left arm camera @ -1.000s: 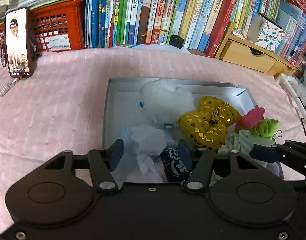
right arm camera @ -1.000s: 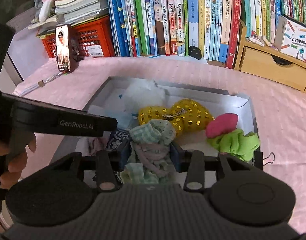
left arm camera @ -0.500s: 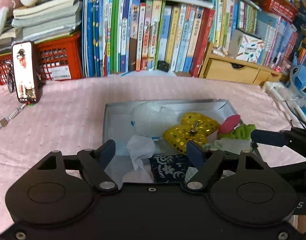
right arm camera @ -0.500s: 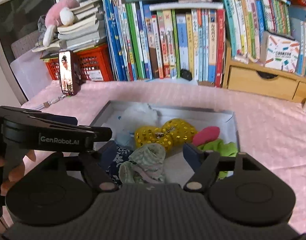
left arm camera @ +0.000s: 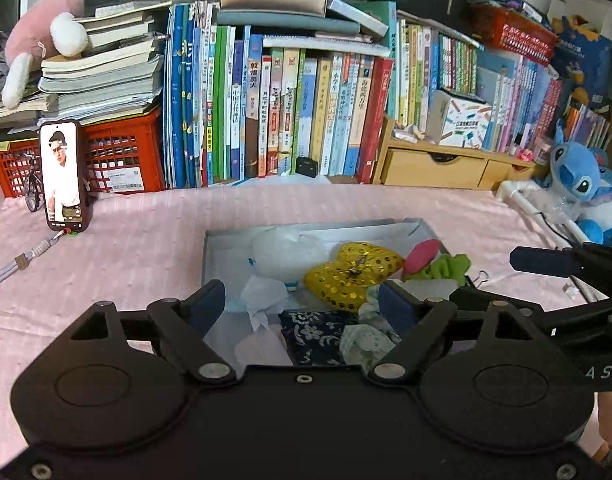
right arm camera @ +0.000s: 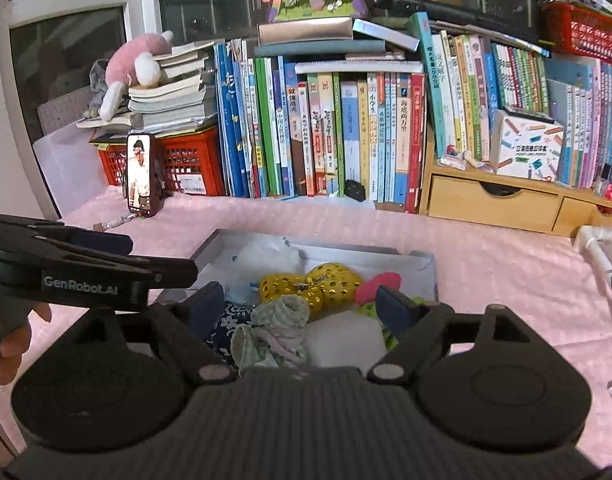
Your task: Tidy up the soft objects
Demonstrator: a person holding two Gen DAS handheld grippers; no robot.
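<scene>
Both tongs wide, empty: left gripper [left arm camera: 301, 300], right gripper [right arm camera: 299, 304]. Socks [right arm camera: 273, 330] lower centre in box [right arm camera: 424, 268] looked light, floppy; pinch the bunched middle.

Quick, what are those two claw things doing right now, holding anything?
Left gripper: open, holding nothing, above the box.
Right gripper: open, holding nothing, above the green checked cloth.
</scene>
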